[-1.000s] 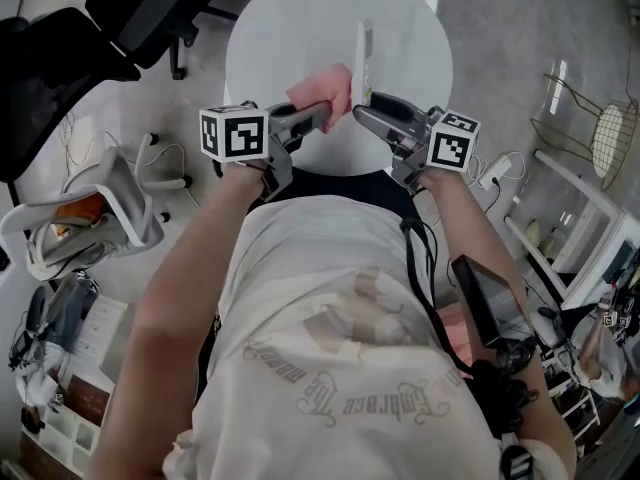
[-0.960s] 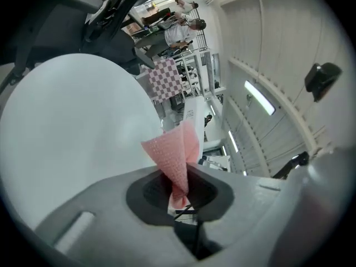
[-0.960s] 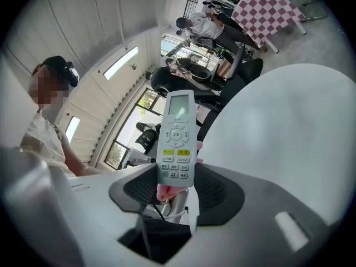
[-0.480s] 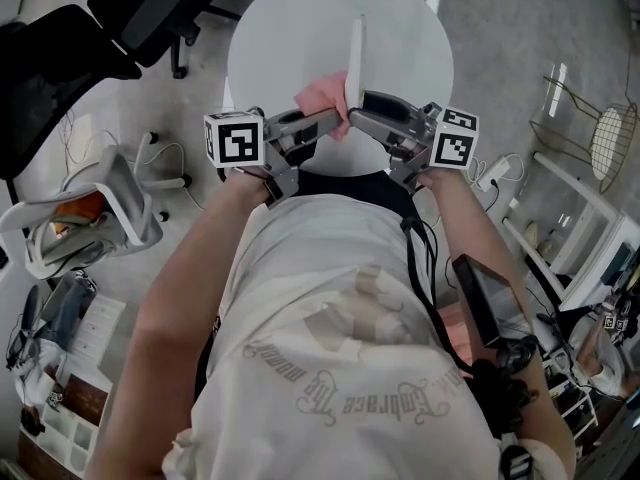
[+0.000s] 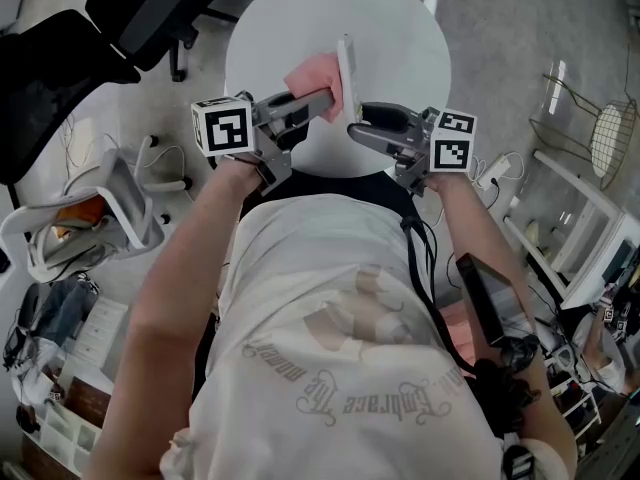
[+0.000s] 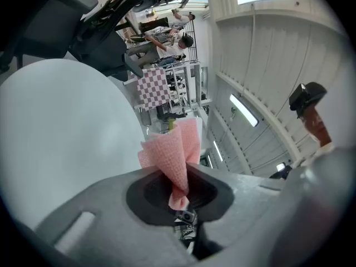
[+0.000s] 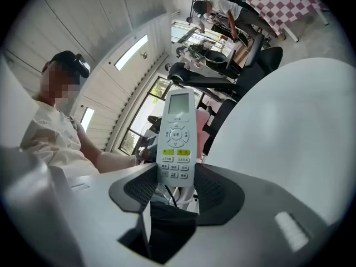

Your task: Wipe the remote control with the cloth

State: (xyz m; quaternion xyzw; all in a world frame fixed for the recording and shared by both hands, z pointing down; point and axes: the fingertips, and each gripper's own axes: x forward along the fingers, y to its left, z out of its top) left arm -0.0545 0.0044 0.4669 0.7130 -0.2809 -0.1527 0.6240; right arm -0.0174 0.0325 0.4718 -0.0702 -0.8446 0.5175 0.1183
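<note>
Going left to right from the head view: there's a black office chair off on the floor, then my left gripper, its fingers clamped shut on the bottom tip of the pink cloth. The cloth fans out past the tips like a little cone, up in the air over the near side of the round white table. It sits right up against the left side of the remote, and as far as I can tell it's touching. The remote is white and stands on end, edge-on to the head camera. My right gripper has its fingers closed on the remote's lower end. In the right gripper view the screen and button side faces the camera, with a bit of pink peeking out behind it.
</note>
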